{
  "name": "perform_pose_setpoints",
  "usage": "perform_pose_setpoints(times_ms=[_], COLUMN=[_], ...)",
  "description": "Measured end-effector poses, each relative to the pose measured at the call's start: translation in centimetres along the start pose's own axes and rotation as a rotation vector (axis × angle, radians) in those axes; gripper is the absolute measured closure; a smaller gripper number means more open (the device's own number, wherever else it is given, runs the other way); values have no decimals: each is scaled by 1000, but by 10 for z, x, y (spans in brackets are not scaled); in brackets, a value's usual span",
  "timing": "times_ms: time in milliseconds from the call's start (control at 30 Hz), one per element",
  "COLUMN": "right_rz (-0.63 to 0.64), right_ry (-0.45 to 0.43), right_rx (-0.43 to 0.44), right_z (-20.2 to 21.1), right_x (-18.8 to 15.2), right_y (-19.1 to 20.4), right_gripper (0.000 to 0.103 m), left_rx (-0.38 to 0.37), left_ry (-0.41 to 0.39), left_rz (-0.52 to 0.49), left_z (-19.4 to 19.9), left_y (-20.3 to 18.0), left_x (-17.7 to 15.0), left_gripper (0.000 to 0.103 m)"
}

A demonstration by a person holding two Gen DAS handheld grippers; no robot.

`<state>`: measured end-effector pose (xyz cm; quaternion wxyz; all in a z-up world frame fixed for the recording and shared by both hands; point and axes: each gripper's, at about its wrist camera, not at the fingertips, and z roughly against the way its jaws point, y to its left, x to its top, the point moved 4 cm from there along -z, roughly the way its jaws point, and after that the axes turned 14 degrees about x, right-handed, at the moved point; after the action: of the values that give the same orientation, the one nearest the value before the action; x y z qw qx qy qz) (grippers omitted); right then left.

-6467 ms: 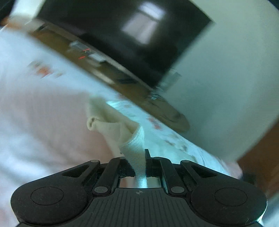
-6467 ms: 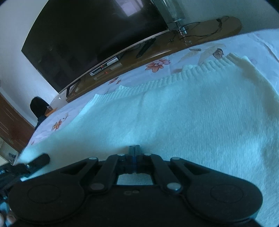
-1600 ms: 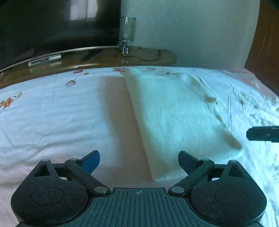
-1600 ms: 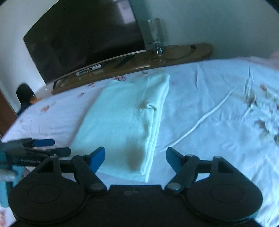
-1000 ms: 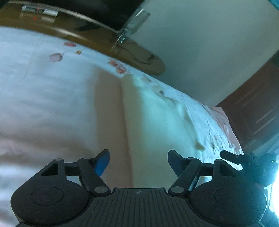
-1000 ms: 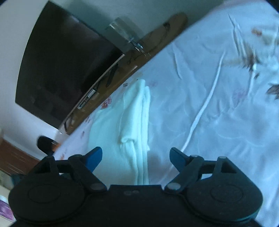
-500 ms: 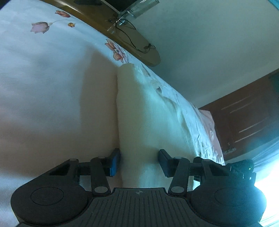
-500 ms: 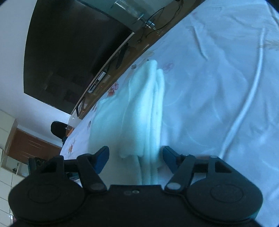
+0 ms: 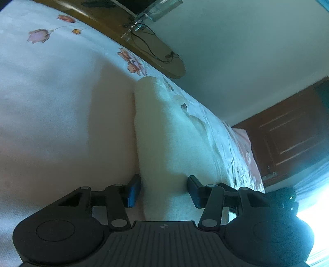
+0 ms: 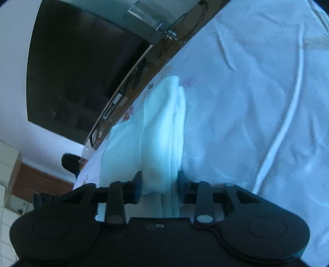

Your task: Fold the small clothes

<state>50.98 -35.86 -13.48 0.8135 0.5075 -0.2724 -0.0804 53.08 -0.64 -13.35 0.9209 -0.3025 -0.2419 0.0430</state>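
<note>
A folded cream knitted garment (image 9: 168, 133) lies on the flowered bed sheet (image 9: 51, 102). My left gripper (image 9: 163, 190) straddles its near left edge. The blue pad touches the fold's side and the other pad rests on the top, so it is shut on the cloth. In the right wrist view the same garment (image 10: 162, 127) shows its stacked layers. My right gripper (image 10: 158, 185) has its jaws closing on that layered near edge, and the cloth is bunched between the pads. The garment's near end is hidden under both gripper bodies.
A dark television (image 10: 82, 61) stands on a long wooden console (image 9: 152, 55) beyond the bed, with cables and a glass stand (image 10: 148, 18). A brown wooden door (image 9: 287, 133) is at the right. A raised white ridge (image 10: 287, 115) runs along the sheet (image 10: 246, 102) right of the garment.
Both grippers came down and forward onto the garment's near corners. Their jaws narrowed from wide open until the cloth sits between the pads, the right one narrowing last.
</note>
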Motion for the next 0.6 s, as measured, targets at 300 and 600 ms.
perform_pose_setpoints(times_ms=[300,600], right_rz=[119,232], right_ry=[39,16], right_rx=[-46,-164], right_z=[-15,-22], right_x=[0,-8], right_y=[17,34], right_gripper=[57,73], left_rx=[70,237], left_ry=[-31,-81], left_rz=[-75,-272], left_z=[-2,2], left_y=[-17,-54], left_x=[2,2], left_gripper=[54,69])
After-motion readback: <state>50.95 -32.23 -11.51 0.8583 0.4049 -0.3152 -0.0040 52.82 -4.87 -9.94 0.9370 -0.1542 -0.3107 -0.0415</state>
